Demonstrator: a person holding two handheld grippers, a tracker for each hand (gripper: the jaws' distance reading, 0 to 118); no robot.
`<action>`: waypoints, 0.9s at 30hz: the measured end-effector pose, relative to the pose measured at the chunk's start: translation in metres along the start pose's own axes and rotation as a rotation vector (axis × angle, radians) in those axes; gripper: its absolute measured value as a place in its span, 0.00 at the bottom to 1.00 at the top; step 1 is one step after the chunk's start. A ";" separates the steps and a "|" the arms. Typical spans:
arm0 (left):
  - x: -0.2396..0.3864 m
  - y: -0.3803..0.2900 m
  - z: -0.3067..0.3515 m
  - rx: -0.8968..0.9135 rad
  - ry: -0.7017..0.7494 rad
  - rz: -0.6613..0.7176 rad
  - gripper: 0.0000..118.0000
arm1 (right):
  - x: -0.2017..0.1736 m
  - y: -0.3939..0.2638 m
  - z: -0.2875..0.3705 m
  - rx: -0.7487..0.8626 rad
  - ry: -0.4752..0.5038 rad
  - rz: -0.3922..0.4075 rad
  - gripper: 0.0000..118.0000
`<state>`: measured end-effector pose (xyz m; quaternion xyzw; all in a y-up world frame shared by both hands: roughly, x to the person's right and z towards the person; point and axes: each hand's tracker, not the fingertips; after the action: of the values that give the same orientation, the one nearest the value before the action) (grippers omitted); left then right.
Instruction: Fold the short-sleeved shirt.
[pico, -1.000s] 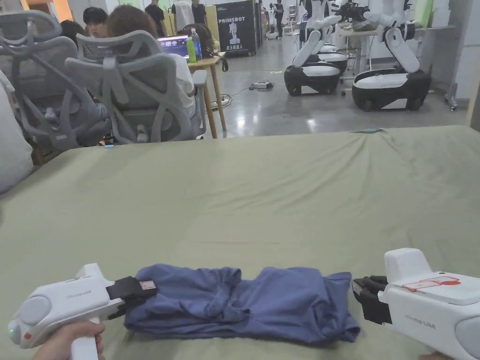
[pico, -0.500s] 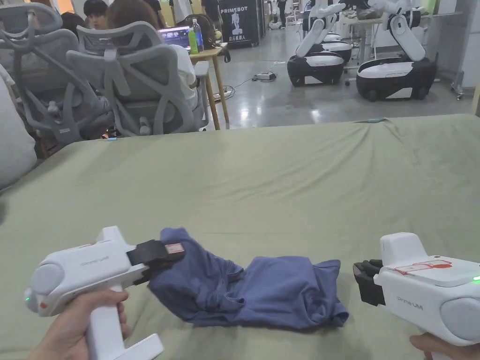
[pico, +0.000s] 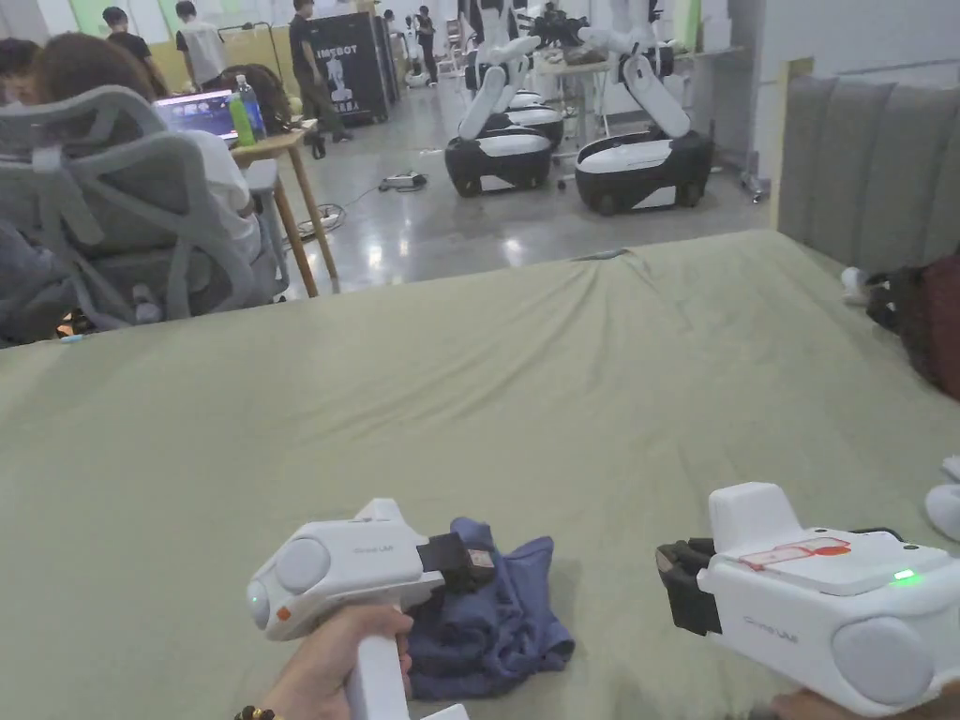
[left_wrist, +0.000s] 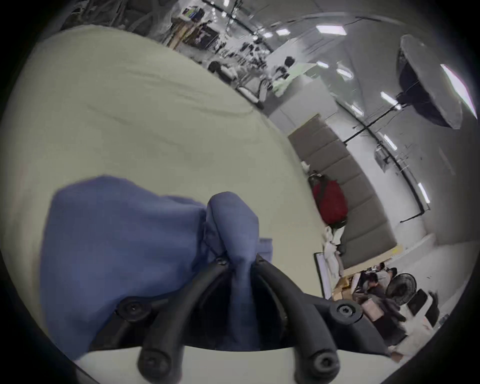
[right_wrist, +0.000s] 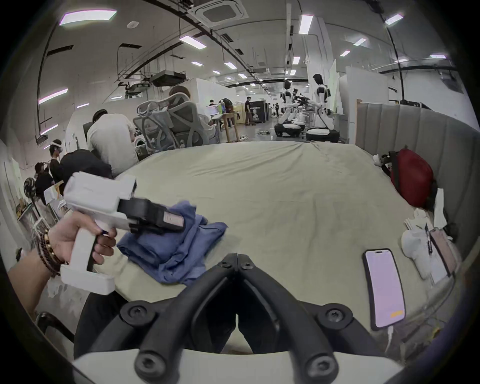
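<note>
Left gripper (left_wrist: 240, 262): jaws clamped on a fold of the blue short-sleeved shirt (pico: 506, 609), bunched on the green sheet (pico: 469, 394) at the near edge; its sleeves and collar hidden. Right gripper (right_wrist: 237, 259): jaws closed, empty, right of shirt.

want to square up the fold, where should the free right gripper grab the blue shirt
Judging from the pose, the loose right-hand edge of the blue shirt, approached low from the right gripper side. The left gripper already pinches the other end, and that edge lies flat and open on the green sheet.
</note>
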<state>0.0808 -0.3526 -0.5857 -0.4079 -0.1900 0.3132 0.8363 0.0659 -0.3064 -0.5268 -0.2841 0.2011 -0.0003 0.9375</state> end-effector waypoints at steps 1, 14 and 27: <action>-0.002 -0.003 0.002 -0.001 -0.011 -0.004 0.15 | 0.004 -0.001 0.002 -0.001 -0.009 -0.003 0.00; -0.018 0.027 0.089 0.146 -0.069 -0.048 0.16 | 0.004 -0.005 -0.018 -0.008 -0.015 -0.043 0.00; 0.012 -0.043 0.034 -0.049 -0.123 -0.095 0.00 | -0.001 -0.007 -0.025 -0.020 0.017 -0.069 0.00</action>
<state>0.0863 -0.3455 -0.5302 -0.3988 -0.2679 0.2931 0.8266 0.0562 -0.3256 -0.5413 -0.3004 0.1994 -0.0328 0.9321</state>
